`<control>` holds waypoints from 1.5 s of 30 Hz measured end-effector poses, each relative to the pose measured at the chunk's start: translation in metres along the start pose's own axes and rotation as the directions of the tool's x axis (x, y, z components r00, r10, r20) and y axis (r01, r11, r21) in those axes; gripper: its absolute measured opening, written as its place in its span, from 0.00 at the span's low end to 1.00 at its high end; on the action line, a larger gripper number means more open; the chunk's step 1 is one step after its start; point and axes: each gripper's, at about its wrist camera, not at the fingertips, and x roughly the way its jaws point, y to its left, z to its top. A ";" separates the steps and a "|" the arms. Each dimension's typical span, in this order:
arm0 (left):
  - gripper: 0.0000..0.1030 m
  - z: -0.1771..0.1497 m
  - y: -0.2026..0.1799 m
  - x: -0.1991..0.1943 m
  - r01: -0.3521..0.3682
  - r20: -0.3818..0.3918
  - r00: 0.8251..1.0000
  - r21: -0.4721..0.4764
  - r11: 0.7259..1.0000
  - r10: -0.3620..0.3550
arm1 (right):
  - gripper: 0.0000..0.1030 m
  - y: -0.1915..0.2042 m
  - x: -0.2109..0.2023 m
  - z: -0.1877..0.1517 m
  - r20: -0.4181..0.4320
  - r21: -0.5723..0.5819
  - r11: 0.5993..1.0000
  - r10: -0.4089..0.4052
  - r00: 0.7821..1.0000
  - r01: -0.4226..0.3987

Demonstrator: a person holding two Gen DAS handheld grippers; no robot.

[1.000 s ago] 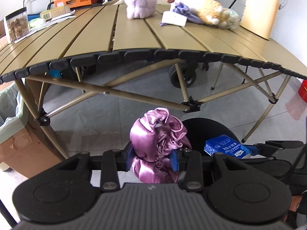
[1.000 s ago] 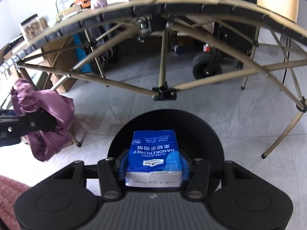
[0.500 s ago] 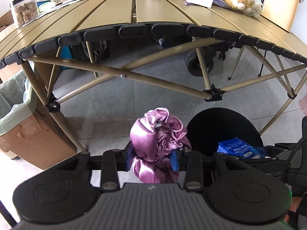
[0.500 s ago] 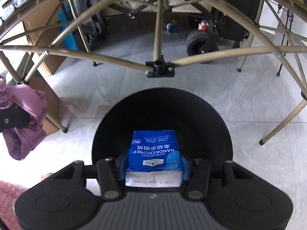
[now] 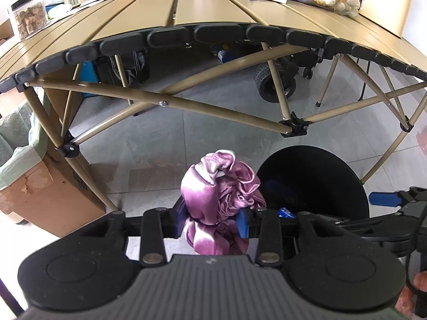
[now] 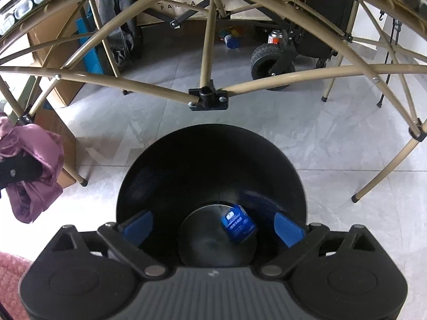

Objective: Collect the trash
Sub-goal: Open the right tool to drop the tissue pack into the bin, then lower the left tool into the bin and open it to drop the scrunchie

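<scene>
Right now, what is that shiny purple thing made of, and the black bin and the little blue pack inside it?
The purple cloth looks like satin or a similar silky fabric: glossy, with soft crumpled folds. The black bin seems to be smooth plastic, with a dull sheen on its inner wall. The blue pack looks like a tissue pack in thin printed plastic film, though it is too small to be sure.

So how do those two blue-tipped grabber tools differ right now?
The left gripper has its fingers pinched on a crumpled purple satin cloth; the right gripper has just opened wide and holds nothing, its blue tissue pack lying inside the round black bin. Both point downward.
</scene>
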 end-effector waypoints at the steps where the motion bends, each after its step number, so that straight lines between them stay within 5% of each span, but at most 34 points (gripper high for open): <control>1: 0.37 0.000 -0.001 0.001 0.001 -0.002 1.000 0.003 1.000 -0.001 | 0.99 -0.002 -0.003 0.000 0.005 -0.002 1.000 -0.006 1.000 0.006; 25: 0.37 0.012 -0.115 0.032 0.119 -0.072 0.991 0.087 0.989 -0.113 | 1.00 -0.126 -0.086 -0.004 0.169 0.218 0.968 -0.166 0.971 0.128; 45: 0.43 0.009 -0.154 0.068 0.111 -0.149 0.983 0.037 0.993 -0.105 | 1.00 -0.144 -0.087 -0.005 0.152 0.266 0.950 -0.208 0.966 0.163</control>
